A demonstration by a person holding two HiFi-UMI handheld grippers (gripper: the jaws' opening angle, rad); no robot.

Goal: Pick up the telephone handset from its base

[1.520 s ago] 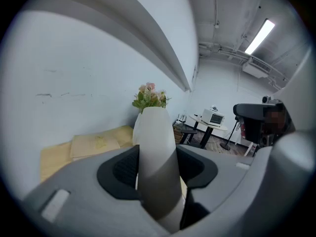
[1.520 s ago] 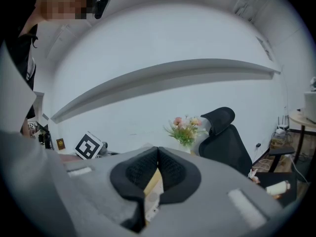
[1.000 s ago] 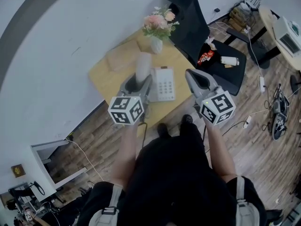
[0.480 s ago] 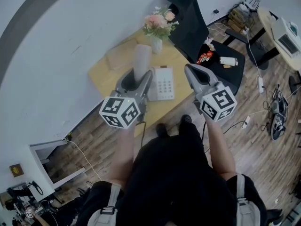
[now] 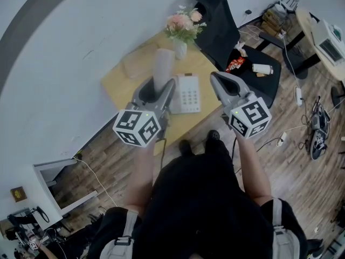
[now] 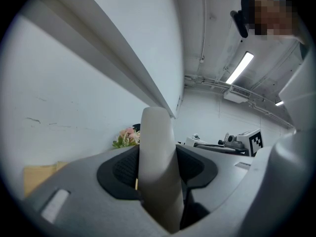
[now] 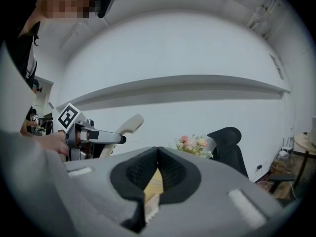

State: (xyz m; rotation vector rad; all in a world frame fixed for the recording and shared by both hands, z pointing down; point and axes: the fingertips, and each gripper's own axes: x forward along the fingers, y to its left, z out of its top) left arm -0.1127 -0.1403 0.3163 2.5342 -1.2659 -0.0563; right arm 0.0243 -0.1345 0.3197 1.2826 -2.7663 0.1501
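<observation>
My left gripper (image 5: 156, 93) is shut on the beige telephone handset (image 5: 161, 69), which stands up out of its jaws above the wooden table (image 5: 121, 88). In the left gripper view the handset (image 6: 158, 167) fills the gap between the black pads. The white telephone base (image 5: 187, 94) with its keypad lies on the table just right of the left gripper. My right gripper (image 5: 218, 82) hovers right of the base, jaws shut with nothing in them; its pads (image 7: 170, 174) meet at the tips. The right gripper view also shows the left gripper (image 7: 94, 137) and the raised handset (image 7: 129, 125).
A vase of pink flowers (image 5: 183, 28) stands at the table's far edge and a pale box (image 5: 135, 63) lies to its left. A black office chair (image 5: 226, 31) with small items on its seat stands to the right. A white wall runs behind the table.
The left gripper has risen with the handset, lifting it higher off the base. The right gripper has stayed about where it was.
</observation>
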